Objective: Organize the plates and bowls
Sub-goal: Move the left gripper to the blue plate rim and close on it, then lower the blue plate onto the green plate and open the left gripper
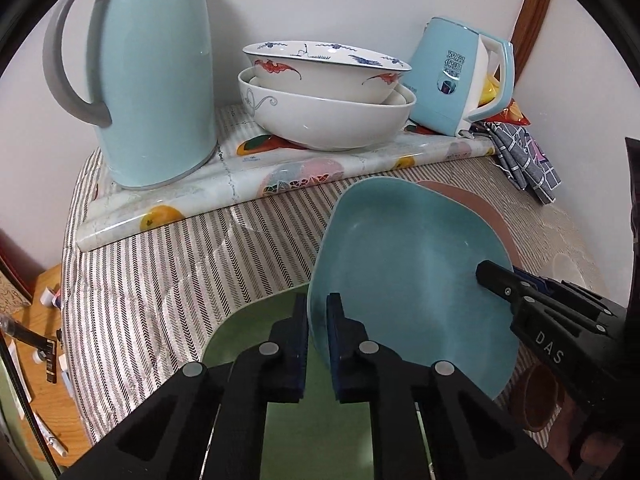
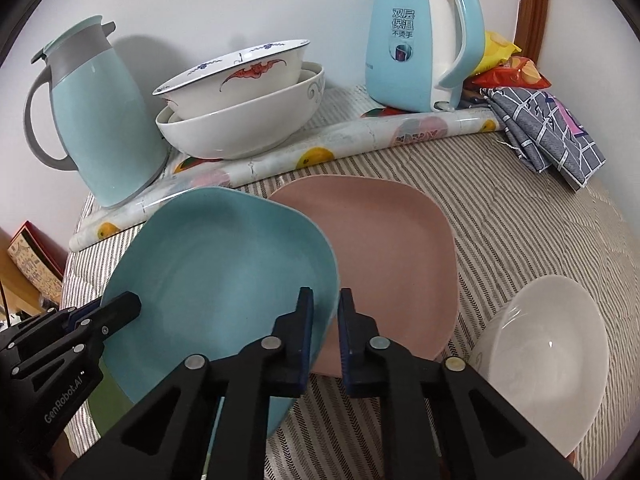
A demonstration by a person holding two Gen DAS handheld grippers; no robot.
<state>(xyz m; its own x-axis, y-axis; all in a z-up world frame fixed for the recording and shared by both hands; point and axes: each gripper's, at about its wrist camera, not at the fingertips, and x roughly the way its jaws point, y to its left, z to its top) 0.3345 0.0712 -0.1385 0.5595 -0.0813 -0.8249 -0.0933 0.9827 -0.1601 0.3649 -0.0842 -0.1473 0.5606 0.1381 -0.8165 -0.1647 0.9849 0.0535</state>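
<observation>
Both the left gripper [image 1: 318, 330] and the right gripper [image 2: 325, 326] were clamped on opposite rims of the tilted teal plate [image 2: 224, 276] at frame centre.

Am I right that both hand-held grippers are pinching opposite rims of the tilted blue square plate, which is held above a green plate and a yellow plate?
Not quite: the second plate is pink, not yellow. The right wrist view shows the pink square plate beside the tilted blue square plate, pinched by the right hand-held gripper. The left hand-held gripper pinches the opposite rim, above the green plate.
</observation>
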